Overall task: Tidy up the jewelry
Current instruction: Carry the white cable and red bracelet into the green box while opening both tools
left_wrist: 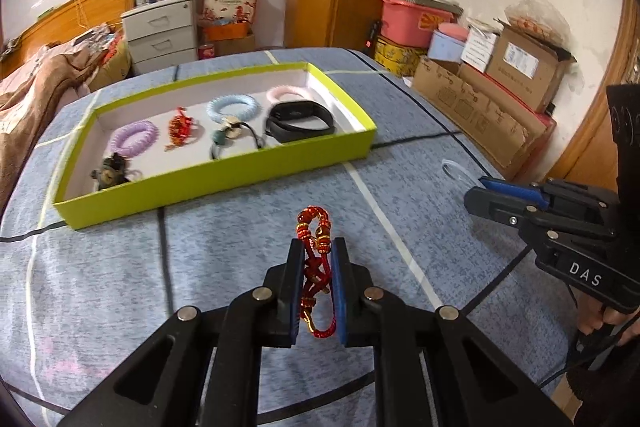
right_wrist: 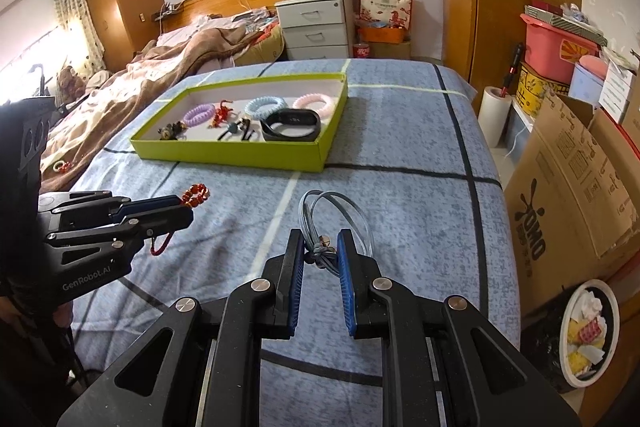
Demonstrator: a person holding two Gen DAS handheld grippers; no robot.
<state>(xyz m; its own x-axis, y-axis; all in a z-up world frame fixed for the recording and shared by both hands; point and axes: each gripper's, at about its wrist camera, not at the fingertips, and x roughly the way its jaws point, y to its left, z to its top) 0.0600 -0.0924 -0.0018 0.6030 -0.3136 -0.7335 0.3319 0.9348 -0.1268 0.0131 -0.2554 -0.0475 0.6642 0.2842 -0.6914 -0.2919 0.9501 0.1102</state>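
On the blue checked bedspread (right_wrist: 400, 155) sits a shallow lime-green tray (left_wrist: 224, 183) with a white floor. Inside it, in a loose row, lie a lilac coil bracelet (left_wrist: 135, 138), a small red knotted charm (left_wrist: 181, 128), a pale blue coil bracelet (left_wrist: 232, 107), a pink coil bracelet (left_wrist: 286, 93) and a black wristband (left_wrist: 300, 122); a dark trinket (left_wrist: 111, 174) rests in the near left corner, and a black cord with beads (left_wrist: 230, 139) lies in front of the blue coil. Nearer than the tray, the left gripper (left_wrist: 316, 253) is clamped on a red beaded cord bracelet (left_wrist: 316, 255), whose beaded loop stands above the fingertips. Beside it, the right gripper (right_wrist: 321, 245) pinches a grey-blue cord bracelet (right_wrist: 336, 215) at its knot, with the loops standing beyond the pads over the bedspread.
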